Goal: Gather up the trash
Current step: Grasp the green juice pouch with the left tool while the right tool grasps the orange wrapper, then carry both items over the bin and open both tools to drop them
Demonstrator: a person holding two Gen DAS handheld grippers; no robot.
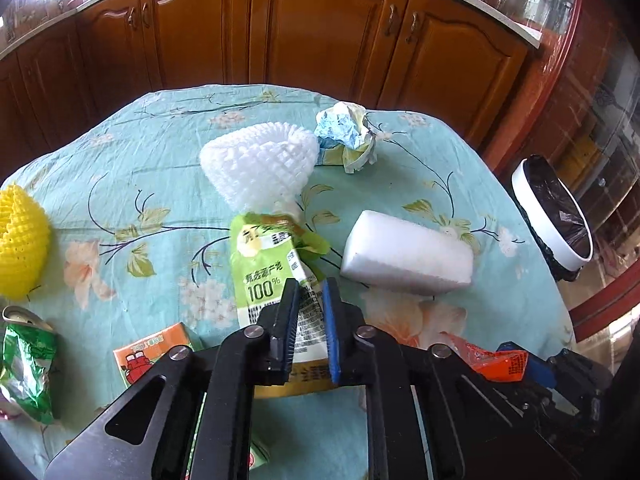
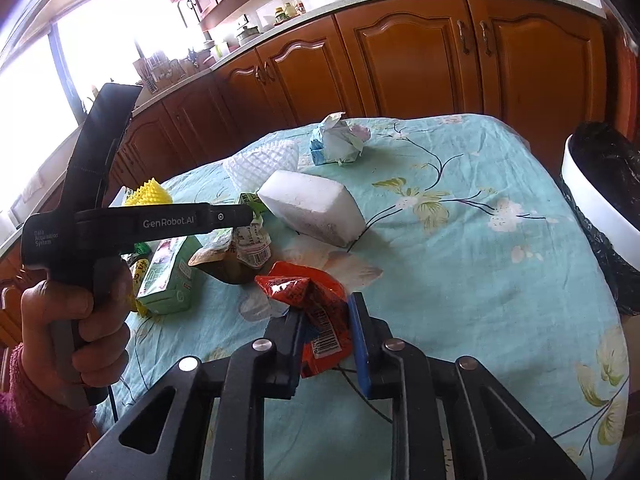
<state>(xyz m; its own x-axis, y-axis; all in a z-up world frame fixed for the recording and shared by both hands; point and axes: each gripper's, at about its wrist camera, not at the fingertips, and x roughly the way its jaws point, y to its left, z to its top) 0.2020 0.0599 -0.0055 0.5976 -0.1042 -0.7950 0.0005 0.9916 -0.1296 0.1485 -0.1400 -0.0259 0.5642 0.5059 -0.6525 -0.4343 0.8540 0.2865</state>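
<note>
My left gripper (image 1: pixel 311 285) is shut on a flattened green drink pouch (image 1: pixel 272 276) marked 100%, held above the table. My right gripper (image 2: pixel 326 300) is shut on a red-orange snack wrapper (image 2: pixel 312 300), which also shows in the left wrist view (image 1: pixel 492 360). A white bin with a black liner (image 1: pixel 554 216) stands off the table's right side; it shows in the right wrist view (image 2: pixel 600 196) too. The left gripper's body (image 2: pixel 120 224) and the hand holding it appear at the left of the right wrist view.
On the floral teal tablecloth (image 1: pixel 400 160) lie a white foam net (image 1: pixel 260 160), a white foam block (image 1: pixel 408 256), crumpled blue-white paper (image 1: pixel 344 132), a yellow foam net (image 1: pixel 20 236), a green foil wrapper (image 1: pixel 28 360) and an orange carton (image 1: pixel 152 352). Wooden cabinets (image 1: pixel 320 28) stand behind.
</note>
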